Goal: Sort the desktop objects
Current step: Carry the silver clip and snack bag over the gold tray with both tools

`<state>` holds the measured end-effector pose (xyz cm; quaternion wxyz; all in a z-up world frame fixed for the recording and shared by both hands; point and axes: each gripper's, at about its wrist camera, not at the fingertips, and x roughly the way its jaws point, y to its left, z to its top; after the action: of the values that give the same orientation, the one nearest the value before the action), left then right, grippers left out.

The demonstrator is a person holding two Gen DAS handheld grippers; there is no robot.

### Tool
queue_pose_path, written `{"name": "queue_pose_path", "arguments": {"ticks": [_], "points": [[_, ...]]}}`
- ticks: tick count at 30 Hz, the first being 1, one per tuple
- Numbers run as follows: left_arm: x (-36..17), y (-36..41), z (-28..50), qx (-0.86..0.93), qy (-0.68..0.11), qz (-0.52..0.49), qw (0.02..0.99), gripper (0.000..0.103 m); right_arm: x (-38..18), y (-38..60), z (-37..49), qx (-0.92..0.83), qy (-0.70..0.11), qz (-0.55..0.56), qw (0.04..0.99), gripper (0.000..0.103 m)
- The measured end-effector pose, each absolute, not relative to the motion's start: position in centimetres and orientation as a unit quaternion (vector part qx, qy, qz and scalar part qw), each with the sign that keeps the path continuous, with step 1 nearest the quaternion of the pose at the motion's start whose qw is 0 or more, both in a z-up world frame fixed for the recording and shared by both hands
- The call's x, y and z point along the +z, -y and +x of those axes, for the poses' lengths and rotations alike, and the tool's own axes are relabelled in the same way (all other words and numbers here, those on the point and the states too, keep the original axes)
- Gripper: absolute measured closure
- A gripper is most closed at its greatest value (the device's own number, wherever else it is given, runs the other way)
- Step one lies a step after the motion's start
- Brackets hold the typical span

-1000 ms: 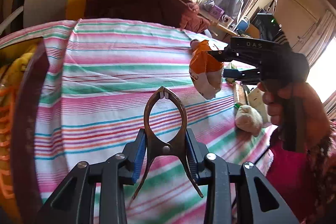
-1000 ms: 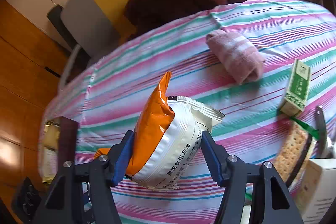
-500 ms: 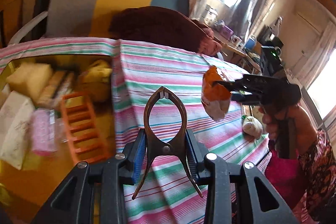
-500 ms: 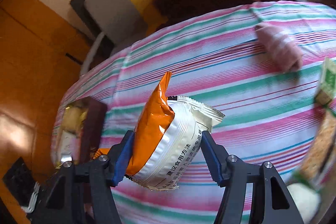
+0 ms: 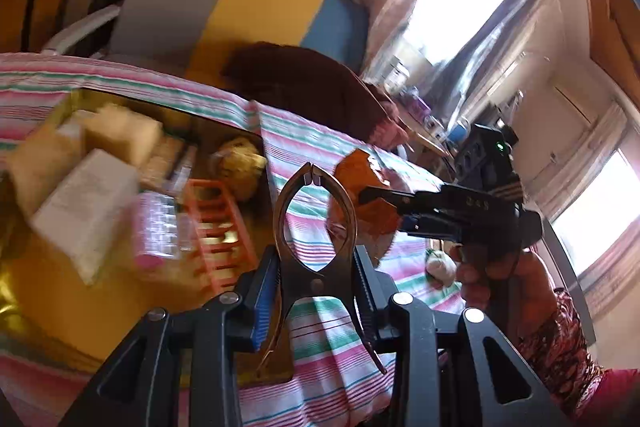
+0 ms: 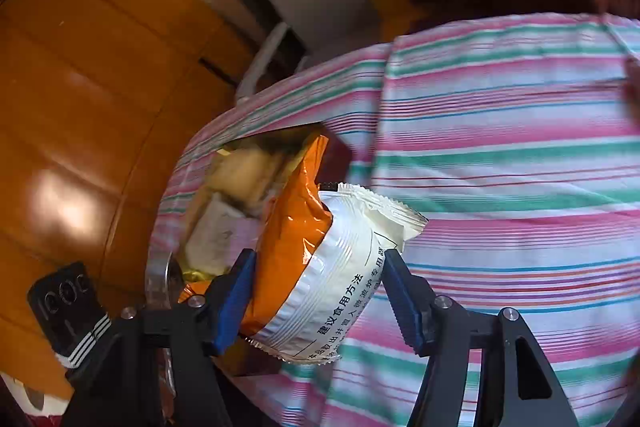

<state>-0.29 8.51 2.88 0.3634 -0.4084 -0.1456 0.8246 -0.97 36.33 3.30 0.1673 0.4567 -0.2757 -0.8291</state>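
A gold tray of sorted things sits at the left, blurry. The left gripper pinches a metal clip, maybe a nutcracker, to carry it there. The right gripper squeezes an orange and white snack bag, which hides part of the tray.

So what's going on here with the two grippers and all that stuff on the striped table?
A person is sorting things into a gold-lined box on the striped tablecloth. The left gripper is shut on a metal clip, held above the box's edge. The right gripper is shut on an orange and white snack packet, in the air near the box. The box already holds several items, blurred here.
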Motion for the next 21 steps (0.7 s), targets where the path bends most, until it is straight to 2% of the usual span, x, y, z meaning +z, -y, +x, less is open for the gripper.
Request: {"name": "queue_pose_path", "arguments": {"ticks": [11,16,21], "points": [[3.3,-0.1,-2.1,0.874,0.161,-0.386,0.250,0.068,5.0,-24.9,-1.8,-0.827,0.179,0.475,0.241,0.039],[1.8,2.6,-3.1,0.883,0.174,-0.395,0.185,0.068,3.9,-20.8,-2.6,-0.827,0.126,0.491,0.244,0.039],[-0.7,3.7,-4.8,0.883,0.147,-0.432,0.111,0.067,2.4,-17.5,-3.1,-0.834,0.048,0.502,0.223,0.035]]}}
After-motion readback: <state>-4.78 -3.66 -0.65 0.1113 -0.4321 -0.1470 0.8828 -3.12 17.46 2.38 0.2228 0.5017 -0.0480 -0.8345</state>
